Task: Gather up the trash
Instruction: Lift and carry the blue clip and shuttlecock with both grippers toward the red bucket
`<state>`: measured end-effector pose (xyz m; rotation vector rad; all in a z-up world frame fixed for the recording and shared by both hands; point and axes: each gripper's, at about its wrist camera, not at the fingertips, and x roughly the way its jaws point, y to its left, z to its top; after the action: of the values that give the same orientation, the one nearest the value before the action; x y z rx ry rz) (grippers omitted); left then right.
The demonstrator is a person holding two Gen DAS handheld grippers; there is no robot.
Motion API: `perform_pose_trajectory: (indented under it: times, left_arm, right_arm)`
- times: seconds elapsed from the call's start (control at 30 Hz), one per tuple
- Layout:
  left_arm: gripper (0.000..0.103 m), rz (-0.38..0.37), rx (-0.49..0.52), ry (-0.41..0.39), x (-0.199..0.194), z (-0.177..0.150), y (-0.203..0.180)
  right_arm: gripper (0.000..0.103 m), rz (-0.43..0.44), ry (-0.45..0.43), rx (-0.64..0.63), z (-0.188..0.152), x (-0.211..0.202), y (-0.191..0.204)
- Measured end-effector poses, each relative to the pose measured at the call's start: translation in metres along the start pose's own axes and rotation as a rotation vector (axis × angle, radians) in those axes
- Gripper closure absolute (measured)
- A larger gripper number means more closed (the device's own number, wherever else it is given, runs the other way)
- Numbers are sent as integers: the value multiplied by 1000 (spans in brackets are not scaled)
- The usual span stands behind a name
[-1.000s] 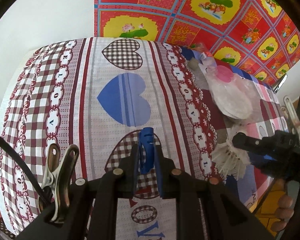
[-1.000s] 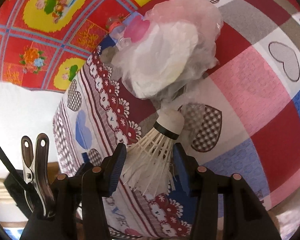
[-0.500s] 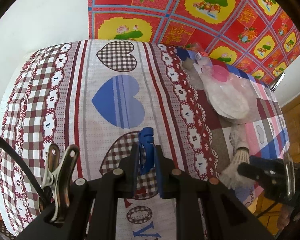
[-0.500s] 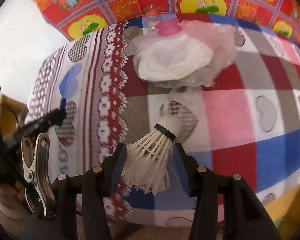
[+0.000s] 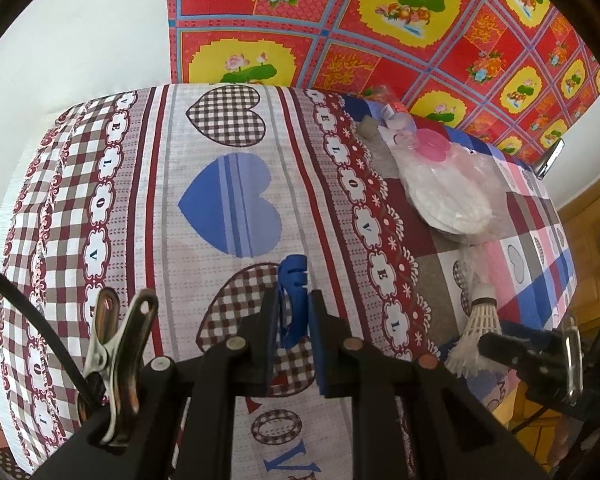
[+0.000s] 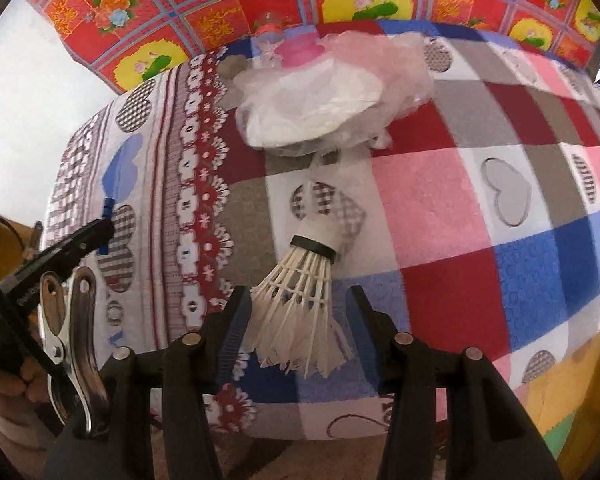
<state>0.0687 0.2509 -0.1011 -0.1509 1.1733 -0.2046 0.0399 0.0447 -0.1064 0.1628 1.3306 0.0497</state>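
Our left tongs (image 5: 294,316) pinch a blue clip (image 5: 294,280); our right tongs (image 6: 300,320) clasp the shuttlecock (image 6: 304,292), carrying both as trash.

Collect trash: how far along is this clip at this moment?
Mid-job. Left hand-held gripper is shut on a small blue plastic clip; right hand-held gripper holds a white feather shuttlecock by its skirt. Still lying on the patterned tablecloth: a crumpled clear plastic bag with white discs. No bin is visible, so nothing is binned yet.
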Motion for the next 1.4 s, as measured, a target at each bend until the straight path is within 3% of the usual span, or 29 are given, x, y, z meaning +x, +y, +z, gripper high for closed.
perform_pose_trajectory:
  times: [0.1,0.17,0.27,0.43,0.67,0.97,1.4]
  left_arm:
    - [88,0,-2,-6,-3,-2,-2]
    - [88,0,1,-13,-6,-3,-5]
    - [88,0,-1,-28,-12,-4,-7]
    - [88,24,-30,-44,-26,-10,-6]
    - [88,40,-77,-46,-40,-24,-8]
    - [88,40,-116,-56,-59,-45,-12]
    - [88,103,-164,-132,-102,-70,5]
  right_arm:
    - [54,5,-3,-25,-4,-3,-1]
    - [70,54,-7,-23,-5,-6,-4]
    - [79,88,-39,-46,-7,-14,-6]
    - [81,165,-68,-66,-10,-25,-5]
    - [82,175,-118,-174,-24,-41,7]
    - [82,251,-146,-225,-31,-50,16]
    - [82,337,-213,-305,-25,-58,50]
